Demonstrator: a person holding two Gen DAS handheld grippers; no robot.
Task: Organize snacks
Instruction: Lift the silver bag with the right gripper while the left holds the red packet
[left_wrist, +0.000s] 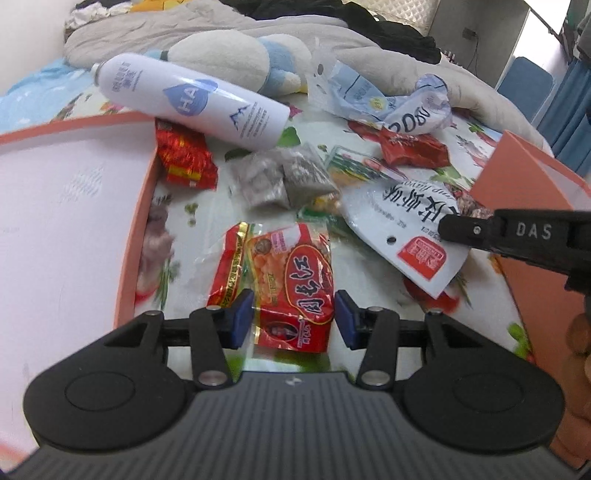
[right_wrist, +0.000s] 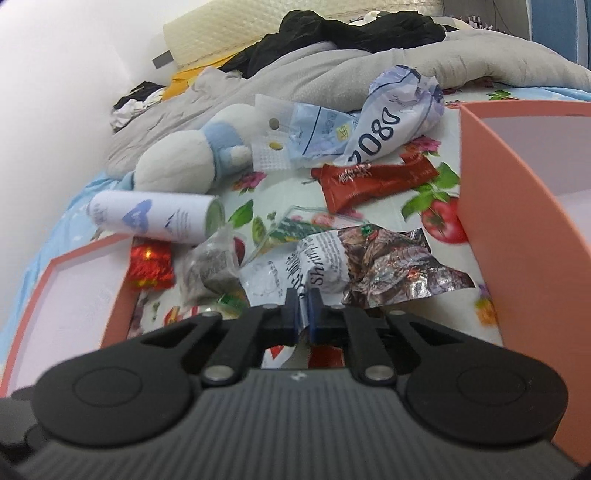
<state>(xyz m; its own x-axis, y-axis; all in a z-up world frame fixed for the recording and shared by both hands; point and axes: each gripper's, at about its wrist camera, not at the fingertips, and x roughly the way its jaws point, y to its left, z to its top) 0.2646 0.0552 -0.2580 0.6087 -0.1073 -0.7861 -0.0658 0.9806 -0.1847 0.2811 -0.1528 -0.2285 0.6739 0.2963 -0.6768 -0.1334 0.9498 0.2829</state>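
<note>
Snack packets lie scattered on a flowered bed sheet. My left gripper (left_wrist: 293, 317) is open, its blue pads on either side of a red and orange packet (left_wrist: 291, 284) that lies flat. My right gripper (right_wrist: 303, 312) is shut on the edge of a white snack bag (right_wrist: 332, 269) with a brown printed picture; it also shows in the left wrist view (left_wrist: 406, 229), pinched by the right gripper (left_wrist: 448, 225). Other packets: a red foil one (left_wrist: 184, 158), a grey pouch (left_wrist: 280, 177), a dark red bar (left_wrist: 413, 147).
An open pink box (left_wrist: 140, 206) sits at the left and a second pink box (right_wrist: 491, 206) at the right. A white spray can (left_wrist: 192, 99), a plush toy (left_wrist: 236, 59), crumpled blue-white bags (left_wrist: 399, 99) and a grey blanket (right_wrist: 295, 70) lie behind.
</note>
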